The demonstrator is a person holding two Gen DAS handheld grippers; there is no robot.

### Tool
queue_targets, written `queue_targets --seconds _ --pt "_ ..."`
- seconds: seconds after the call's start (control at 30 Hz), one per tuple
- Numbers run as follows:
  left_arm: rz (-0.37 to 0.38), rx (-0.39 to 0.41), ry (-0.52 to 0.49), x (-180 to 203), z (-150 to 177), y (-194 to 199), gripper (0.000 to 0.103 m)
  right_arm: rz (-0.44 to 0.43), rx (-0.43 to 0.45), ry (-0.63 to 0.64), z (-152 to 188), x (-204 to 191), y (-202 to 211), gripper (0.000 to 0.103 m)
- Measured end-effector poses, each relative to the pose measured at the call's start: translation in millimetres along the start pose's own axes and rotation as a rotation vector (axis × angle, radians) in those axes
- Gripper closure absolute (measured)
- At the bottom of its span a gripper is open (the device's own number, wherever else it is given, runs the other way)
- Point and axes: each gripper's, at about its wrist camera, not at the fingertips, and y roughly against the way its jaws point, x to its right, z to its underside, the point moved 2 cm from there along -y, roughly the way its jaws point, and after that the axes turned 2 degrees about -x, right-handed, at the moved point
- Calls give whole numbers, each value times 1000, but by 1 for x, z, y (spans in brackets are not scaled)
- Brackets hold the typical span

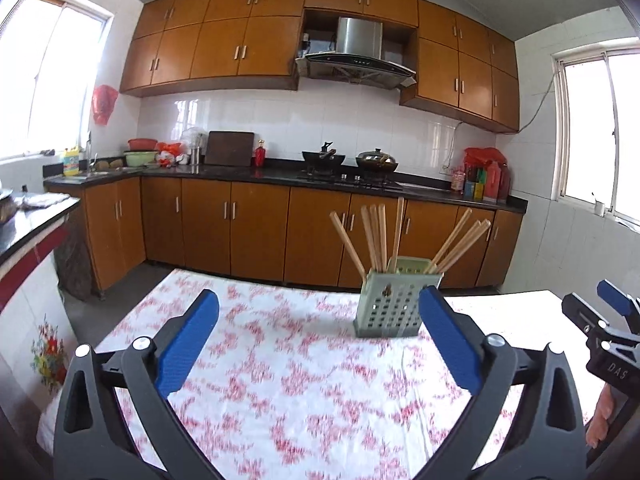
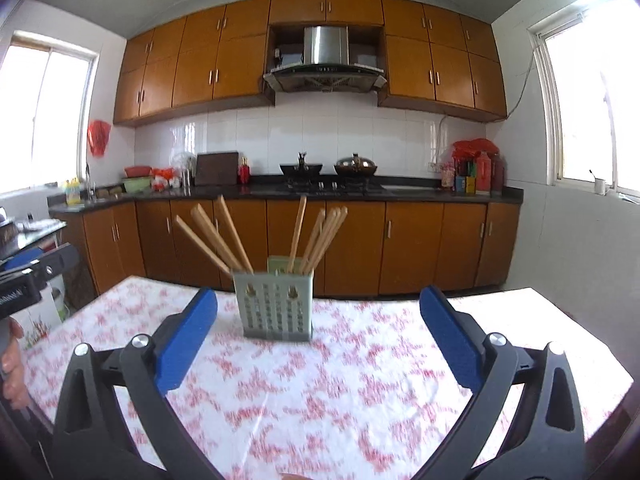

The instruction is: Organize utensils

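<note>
Wooden chopsticks (image 2: 240, 240) all standing in the pale green holder (image 2: 276, 308), fanned out to both sides. Holder upright on the flowery tablecloth (image 2: 320, 380), near the far edge. Best to keep clear and not bump it. Left gripper (image 1: 318, 334) and right gripper (image 2: 318, 334) low over the table, pointing at the holder, jaws wide apart, holding nothing.

A table (image 1: 280, 380) covered by a white cloth with a red flower print filled the space under and ahead of both pairs of jaws. A grey-green perforated utensil holder (image 2: 274, 312) stood upright on the cloth, just beyond the right jaws' left pad and partly behind the left jaws' right pad
</note>
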Motion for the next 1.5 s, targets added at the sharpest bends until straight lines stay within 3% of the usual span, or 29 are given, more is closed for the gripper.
queue_targets --seconds 0.23,0.57,1.5 --pt "-75 -15 -57 9 51 19 2 -29 -76 -12 51 -5 20 4" --pt "-66 -57 -59 17 96 32 2 -43 -127 -4 89 -8 30 4" --pt "-49 -81 -59 22 110 39 2 -21 -136 -38 101 -8 32 4"
